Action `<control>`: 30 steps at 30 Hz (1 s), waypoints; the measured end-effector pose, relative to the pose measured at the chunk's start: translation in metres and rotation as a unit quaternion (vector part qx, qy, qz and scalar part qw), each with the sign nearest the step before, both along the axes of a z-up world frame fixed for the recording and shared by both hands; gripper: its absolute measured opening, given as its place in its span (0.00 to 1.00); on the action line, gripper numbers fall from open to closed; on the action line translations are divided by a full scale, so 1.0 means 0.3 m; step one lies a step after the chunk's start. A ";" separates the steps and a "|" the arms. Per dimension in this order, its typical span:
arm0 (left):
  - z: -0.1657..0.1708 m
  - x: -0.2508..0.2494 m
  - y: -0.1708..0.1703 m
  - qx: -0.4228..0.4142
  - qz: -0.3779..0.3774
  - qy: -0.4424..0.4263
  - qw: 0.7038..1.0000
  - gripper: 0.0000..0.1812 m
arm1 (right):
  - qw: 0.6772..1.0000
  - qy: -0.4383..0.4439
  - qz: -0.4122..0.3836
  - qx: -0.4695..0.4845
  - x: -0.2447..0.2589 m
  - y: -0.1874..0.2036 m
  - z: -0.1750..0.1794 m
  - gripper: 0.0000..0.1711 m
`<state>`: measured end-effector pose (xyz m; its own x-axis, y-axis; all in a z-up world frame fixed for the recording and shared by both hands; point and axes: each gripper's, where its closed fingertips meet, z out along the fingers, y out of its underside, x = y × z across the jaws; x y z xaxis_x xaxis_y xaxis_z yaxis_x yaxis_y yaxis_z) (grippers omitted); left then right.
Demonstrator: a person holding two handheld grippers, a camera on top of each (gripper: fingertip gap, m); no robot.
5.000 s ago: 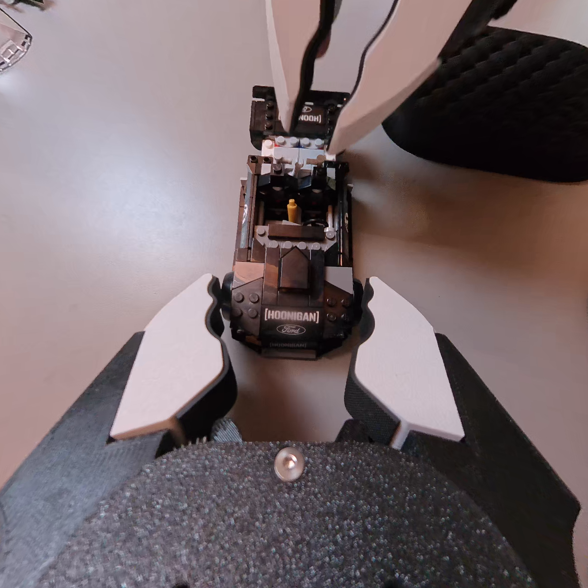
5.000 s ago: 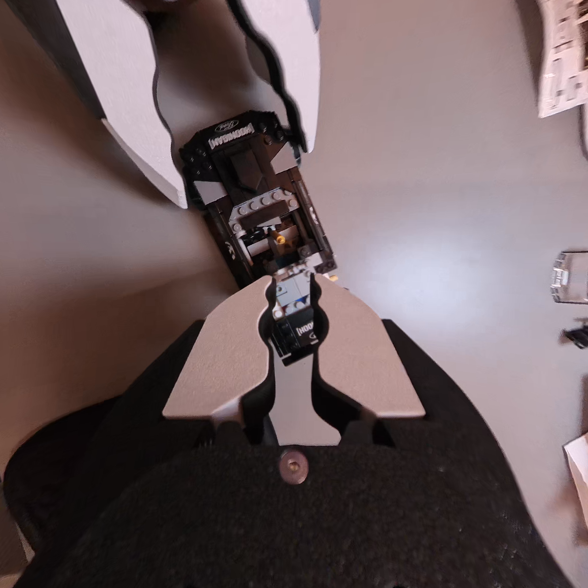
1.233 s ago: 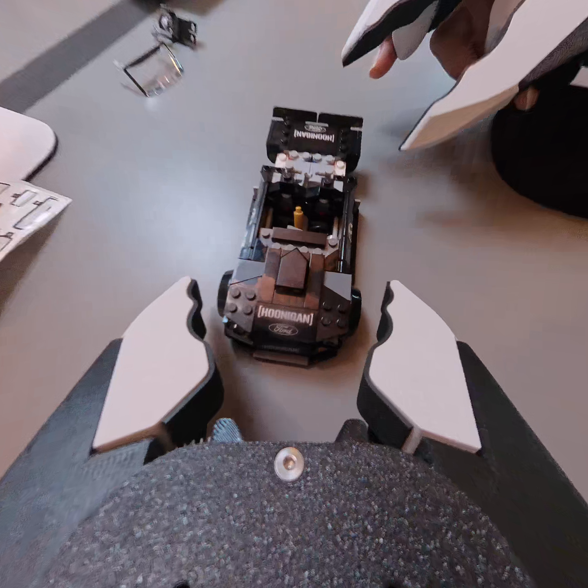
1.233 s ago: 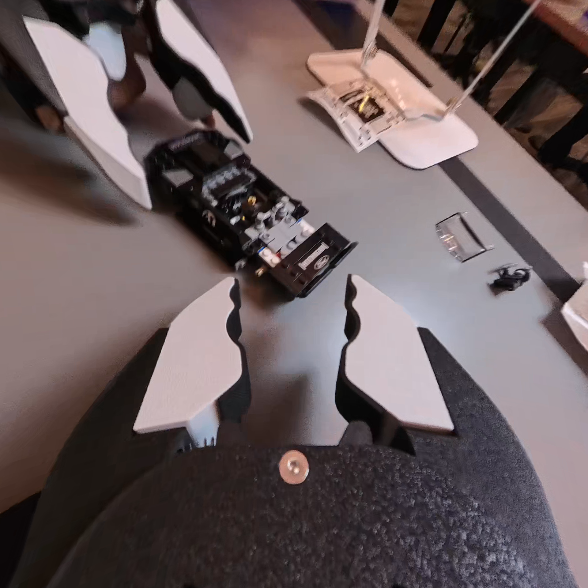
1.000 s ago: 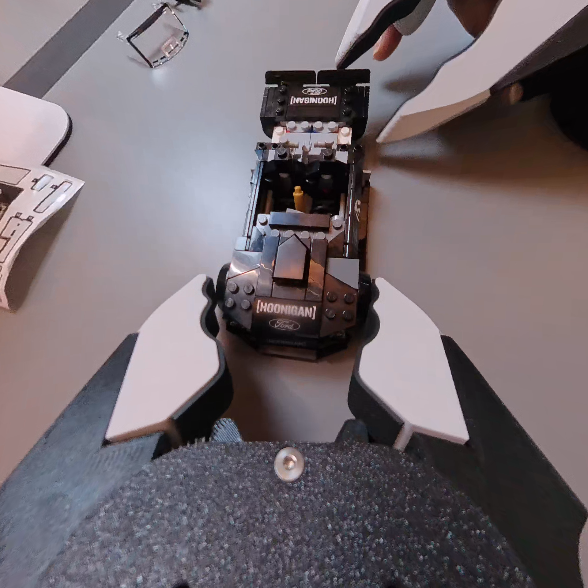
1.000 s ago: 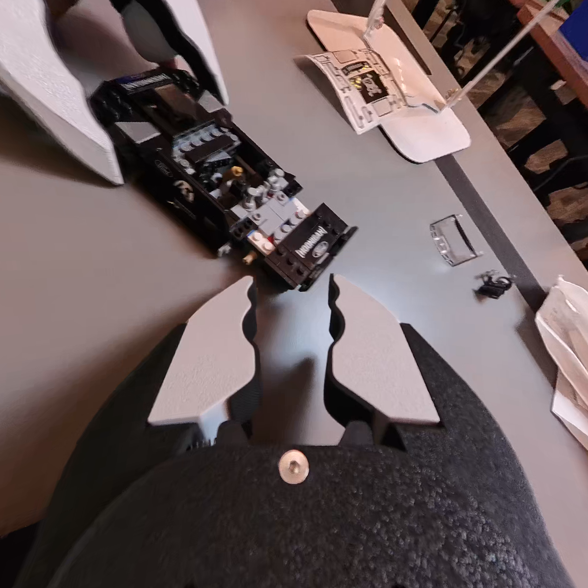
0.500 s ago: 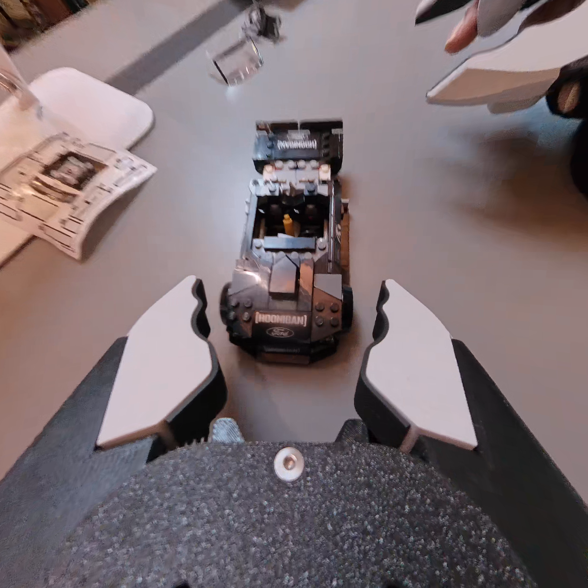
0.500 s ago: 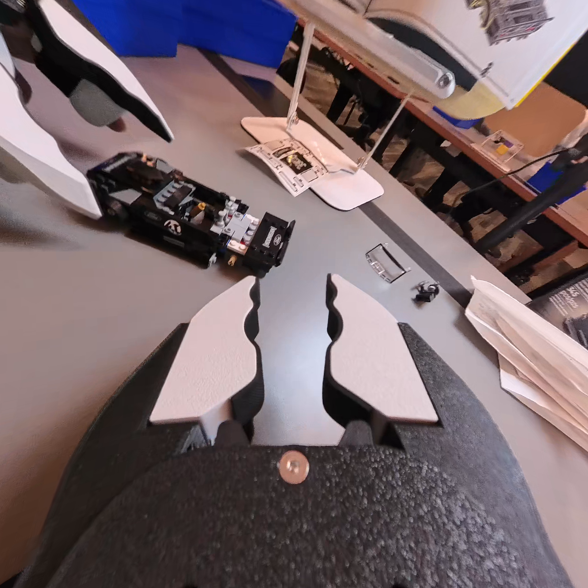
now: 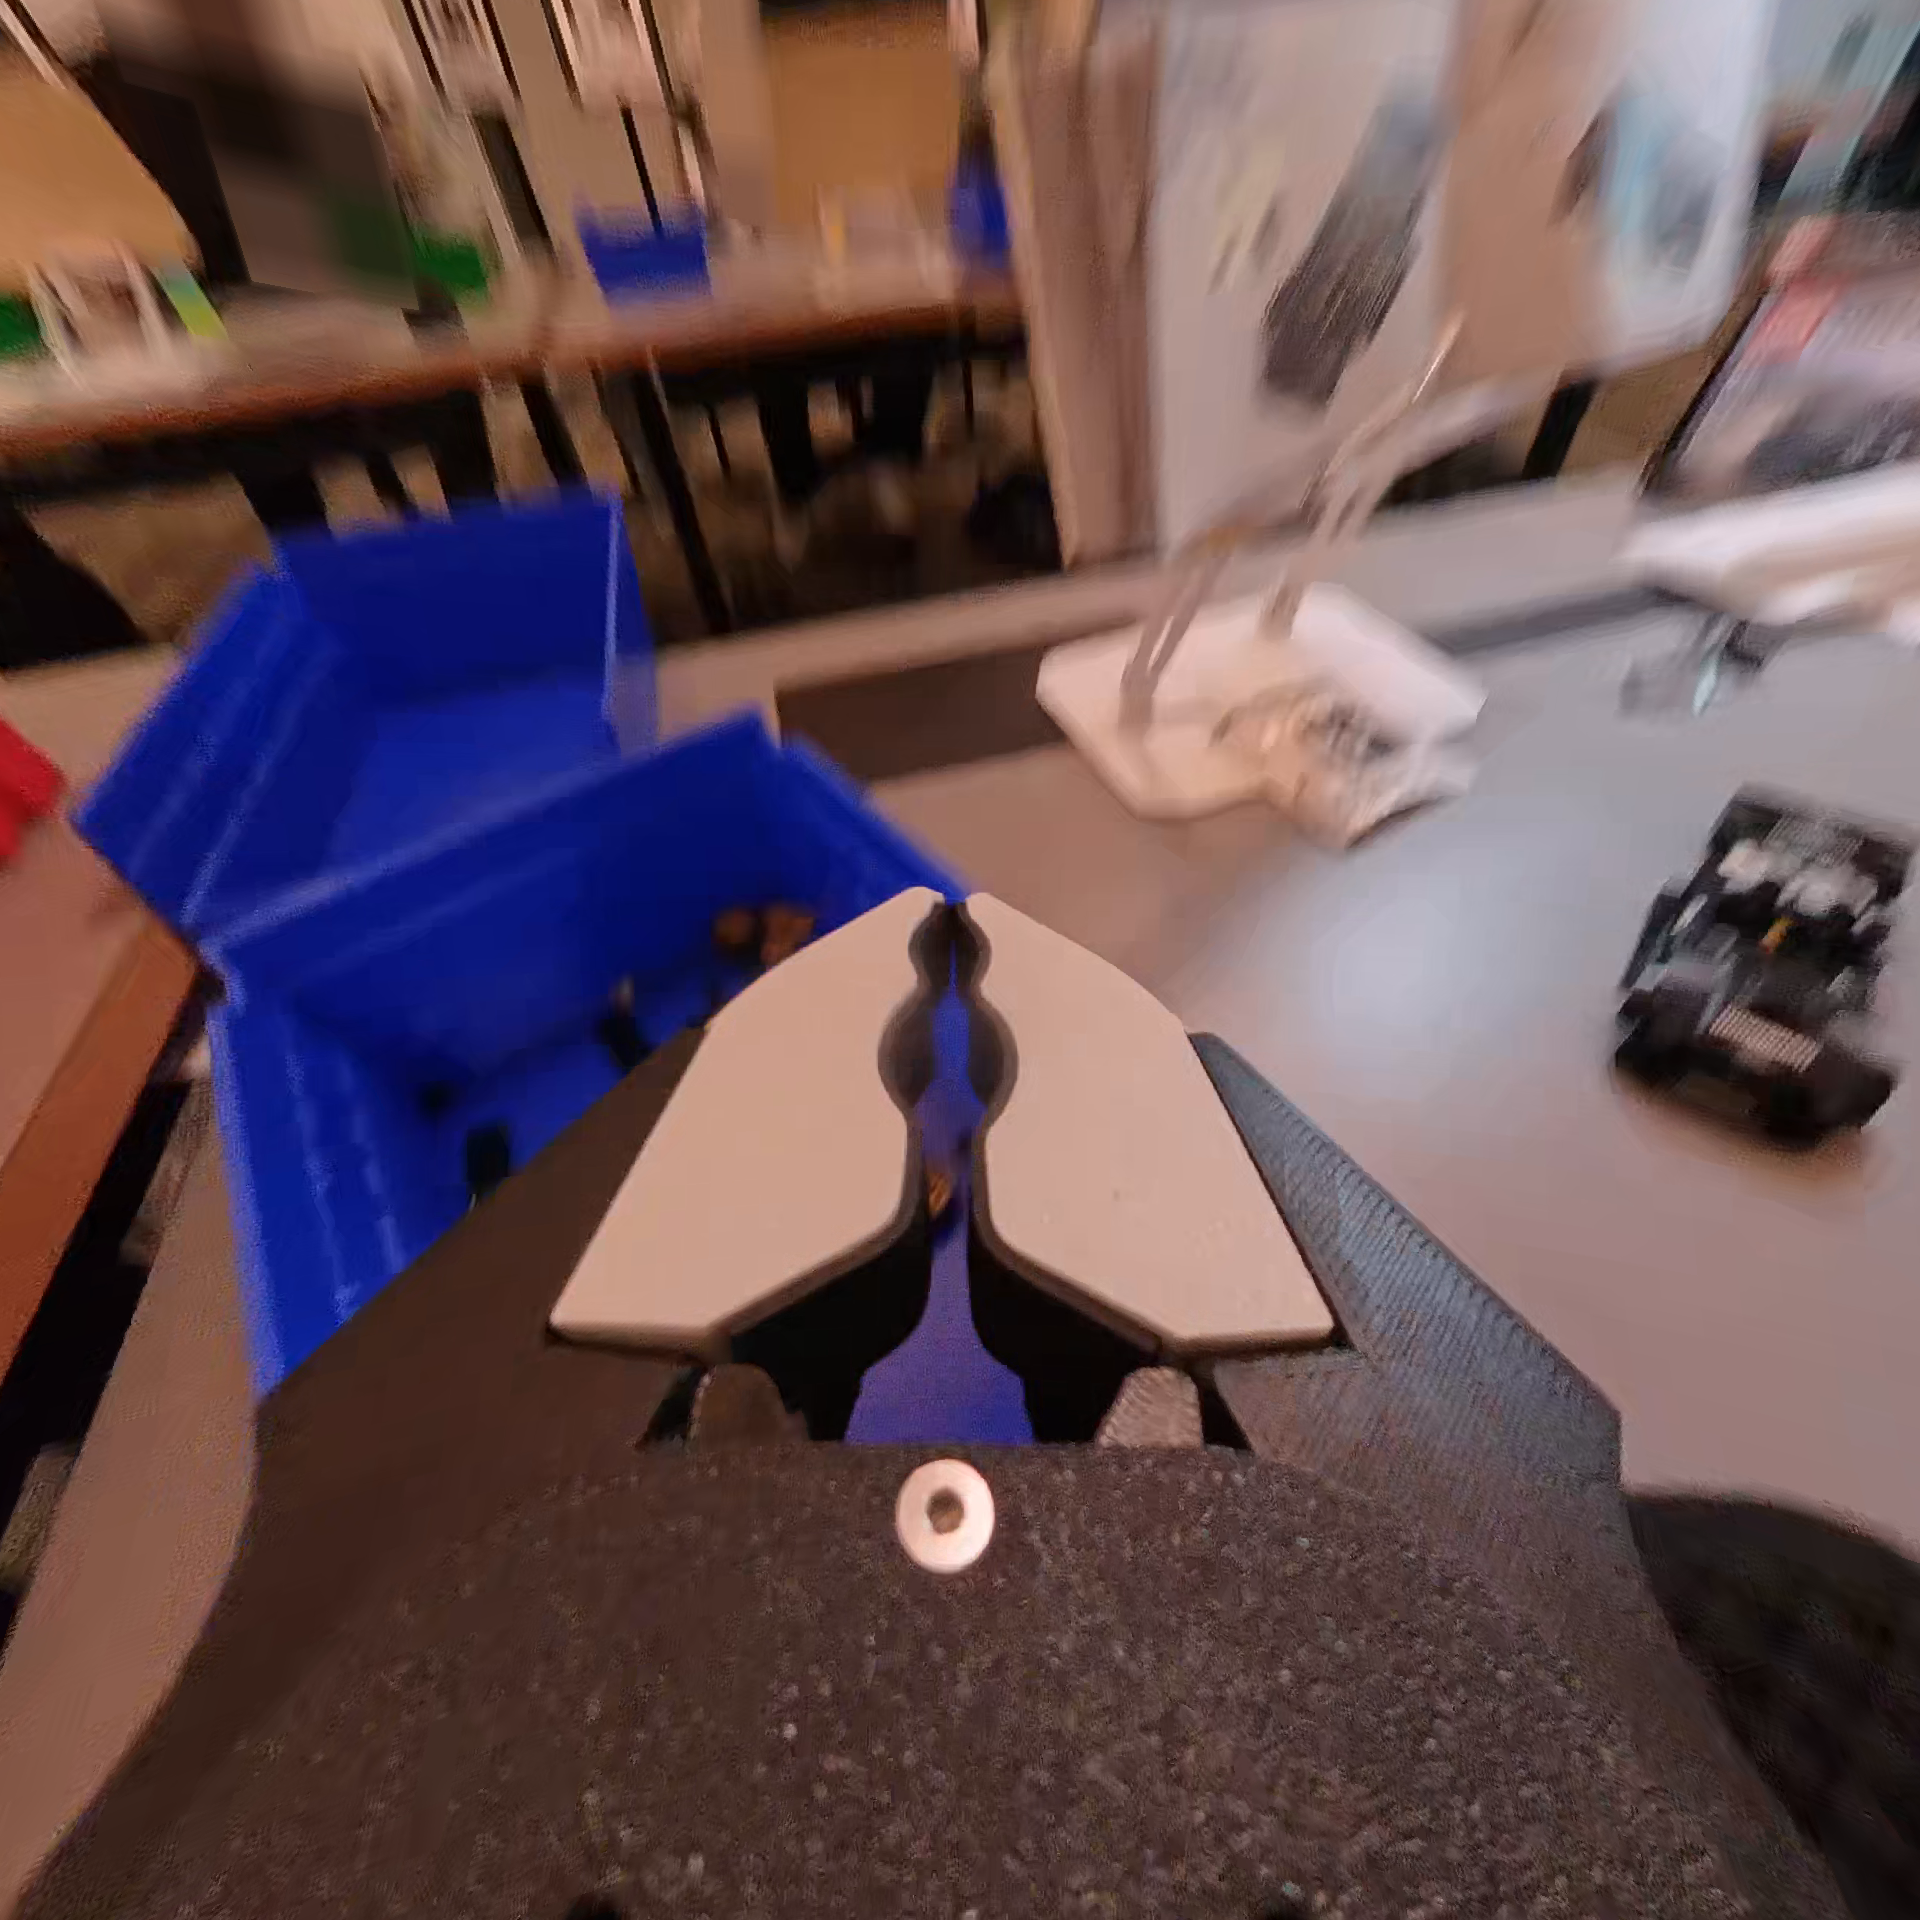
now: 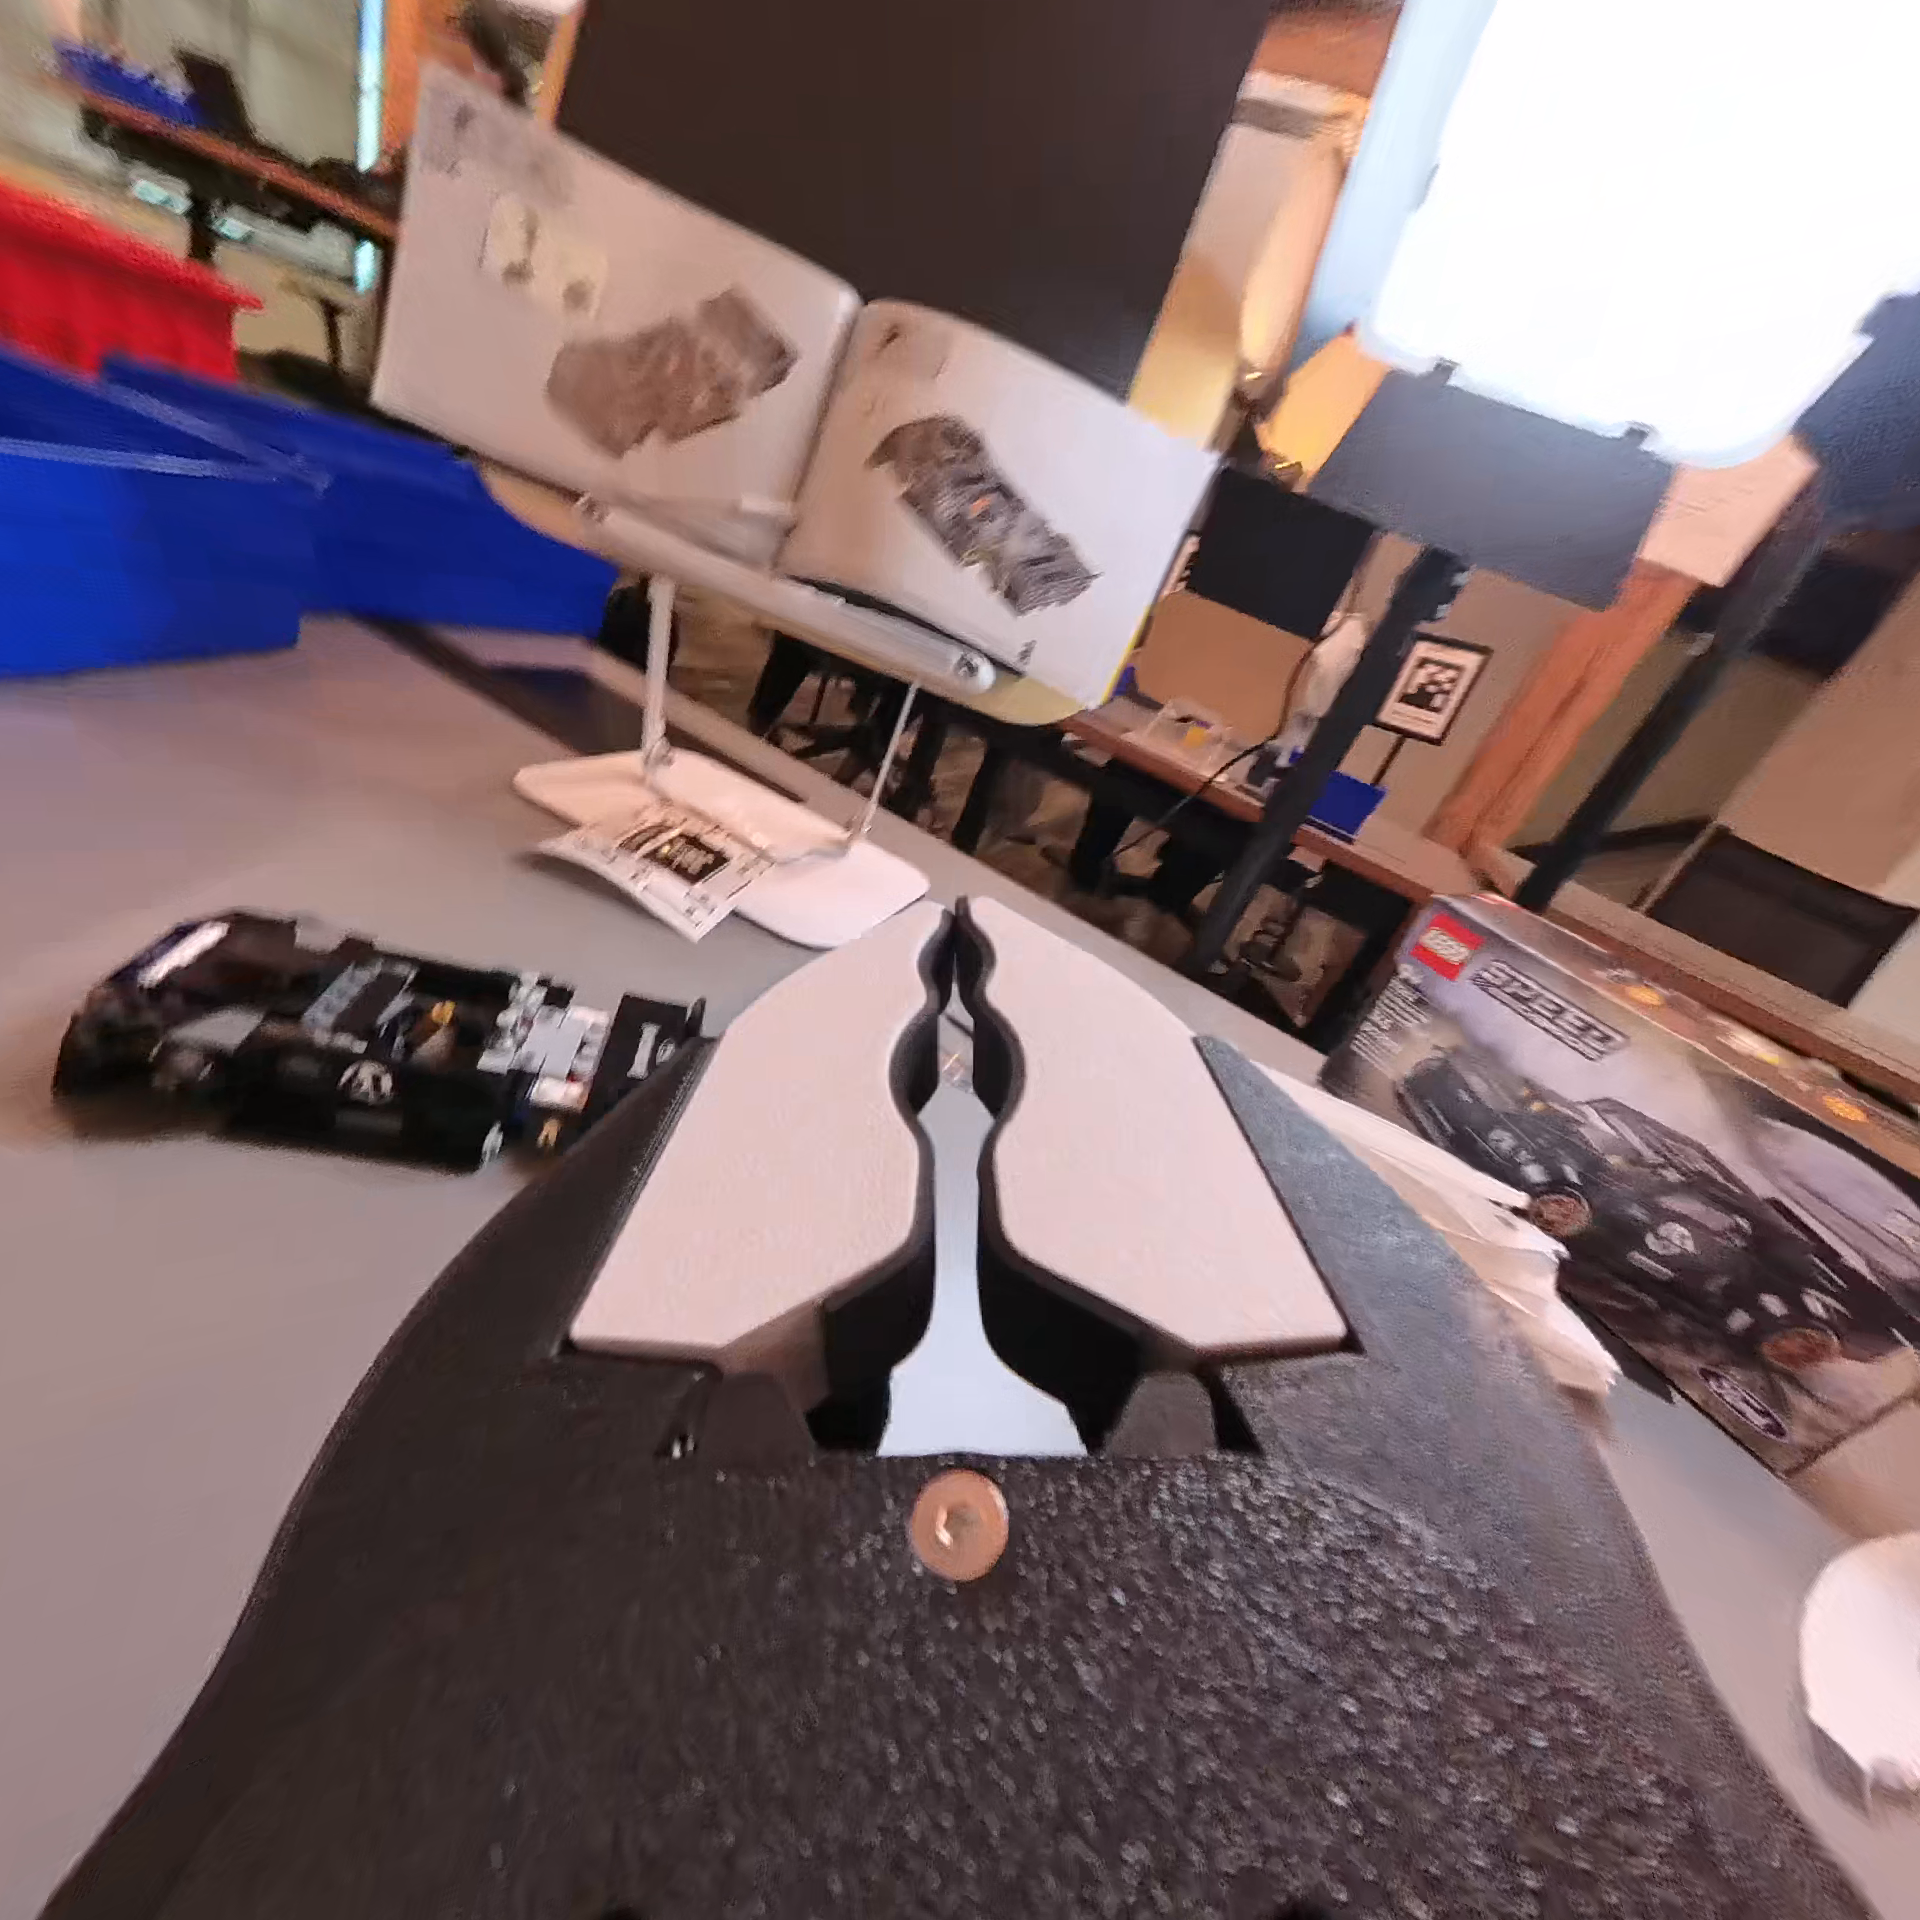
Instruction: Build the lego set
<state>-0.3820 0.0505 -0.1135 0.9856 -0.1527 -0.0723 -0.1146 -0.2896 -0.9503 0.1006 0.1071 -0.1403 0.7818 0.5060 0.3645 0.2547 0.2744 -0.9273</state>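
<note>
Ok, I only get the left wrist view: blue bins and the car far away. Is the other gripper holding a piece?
Observer: No. The right gripper is shut, and I see no piece between its fingers.
Operator: Is the box the set came in anywhere?
Observer: Yes. The set box lies flat on the table, to that gripper's right, with white paper beside it.
Operator: And the instructions?
Observer: The booklet stands open on the white stand, behind the car.
</note>
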 end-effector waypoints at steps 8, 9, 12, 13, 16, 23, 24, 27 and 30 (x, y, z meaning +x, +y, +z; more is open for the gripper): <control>-0.446 -0.140 0.144 -0.291 -0.047 0.053 0.954 0.13 | 0.996 0.072 -0.035 -0.033 0.051 -0.030 0.021 0.00; -0.478 -0.143 0.159 -0.307 -0.054 0.053 0.949 0.15 | 0.997 0.066 -0.036 -0.033 0.052 -0.031 0.008 0.00; -0.562 -0.130 0.165 -0.374 -0.083 0.034 0.923 0.21 | 0.997 0.054 -0.031 -0.043 0.046 -0.034 -0.027 0.00; -0.575 -0.132 0.172 -0.381 -0.084 0.031 0.920 0.21 | 0.997 0.052 -0.028 -0.047 0.043 -0.034 -0.035 0.00; -0.598 -0.147 0.172 -0.401 -0.084 0.045 0.911 0.05 | 0.997 0.045 -0.024 -0.054 0.032 -0.030 -0.053 0.00; -0.003 0.141 0.166 -0.039 -0.230 -0.120 0.965 0.04 | 0.998 0.028 0.003 -0.051 -0.019 -0.049 -0.062 0.00; 0.099 0.236 0.114 0.011 -0.284 -0.169 0.944 0.04 | 0.997 0.034 0.027 -0.061 -0.052 -0.061 -0.059 0.02; 0.263 0.497 -0.024 0.093 -0.399 -0.301 0.861 0.04 | 0.989 0.033 0.118 -0.087 -0.196 -0.127 -0.029 0.13; 0.236 0.751 -0.098 0.064 -0.472 -0.415 0.775 0.04 | 0.978 0.017 0.190 -0.078 -0.348 -0.227 0.029 0.18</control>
